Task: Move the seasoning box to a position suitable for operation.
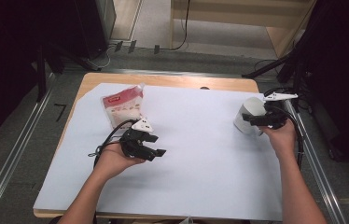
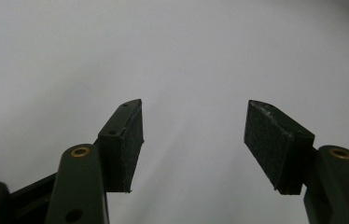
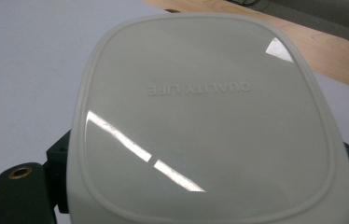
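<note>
Your right gripper clamps the white container, tipped on its side above the sheet. Your left gripper is open, empty, near the bag.

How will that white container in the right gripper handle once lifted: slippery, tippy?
Probably slippery: the container has a glossy surface with sharp light streaks. Likely stiff, since its moulded rim and raised lettering hold a clean shape. It looks tilted on the white sheet with the right gripper around it, so it may swing or slip between the pads if gripped lightly.
</note>
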{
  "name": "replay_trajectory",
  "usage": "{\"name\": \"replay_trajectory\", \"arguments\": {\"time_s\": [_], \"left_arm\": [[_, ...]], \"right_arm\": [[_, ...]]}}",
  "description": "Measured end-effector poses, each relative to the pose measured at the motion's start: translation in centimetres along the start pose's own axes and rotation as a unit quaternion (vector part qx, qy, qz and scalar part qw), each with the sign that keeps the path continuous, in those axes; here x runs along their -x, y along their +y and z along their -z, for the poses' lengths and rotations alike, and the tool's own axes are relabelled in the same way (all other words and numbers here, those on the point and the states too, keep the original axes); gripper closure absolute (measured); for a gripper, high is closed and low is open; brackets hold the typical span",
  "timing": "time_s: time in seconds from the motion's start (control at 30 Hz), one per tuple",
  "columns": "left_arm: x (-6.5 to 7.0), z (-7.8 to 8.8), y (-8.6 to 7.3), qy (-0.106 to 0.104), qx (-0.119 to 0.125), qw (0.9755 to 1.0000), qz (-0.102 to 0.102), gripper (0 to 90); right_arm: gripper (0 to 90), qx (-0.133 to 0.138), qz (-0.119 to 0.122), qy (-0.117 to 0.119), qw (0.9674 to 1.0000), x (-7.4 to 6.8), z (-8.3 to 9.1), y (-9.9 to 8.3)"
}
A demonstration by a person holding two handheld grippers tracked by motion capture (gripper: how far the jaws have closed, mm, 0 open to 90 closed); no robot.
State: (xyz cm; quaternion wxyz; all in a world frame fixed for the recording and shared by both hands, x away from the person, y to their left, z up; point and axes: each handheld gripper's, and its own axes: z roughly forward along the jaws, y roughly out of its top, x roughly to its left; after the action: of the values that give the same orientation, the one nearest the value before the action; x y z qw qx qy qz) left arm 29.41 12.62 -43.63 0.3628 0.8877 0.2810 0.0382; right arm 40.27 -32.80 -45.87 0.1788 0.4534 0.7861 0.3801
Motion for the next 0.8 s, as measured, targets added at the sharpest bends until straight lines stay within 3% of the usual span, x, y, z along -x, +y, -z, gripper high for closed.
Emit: {"name": "replay_trajectory", "arguments": {"time_s": [0.5, 0.8], "left_arm": [[0.0, -0.2, 0.3, -0.002, -0.002, 1.0000, -0.004, 38.6], [-0.2, -0.2, 0.3, -0.003, 0.001, 1.0000, 0.000, 38.6]], "right_arm": [[15.7, -0.007, 0.024, 0.042, 0.9988, -2.5, 0.7, 0.7], [15.6, 0.016, 0.042, 0.058, 0.9973, -4.7, 0.8, 1.1]]}}
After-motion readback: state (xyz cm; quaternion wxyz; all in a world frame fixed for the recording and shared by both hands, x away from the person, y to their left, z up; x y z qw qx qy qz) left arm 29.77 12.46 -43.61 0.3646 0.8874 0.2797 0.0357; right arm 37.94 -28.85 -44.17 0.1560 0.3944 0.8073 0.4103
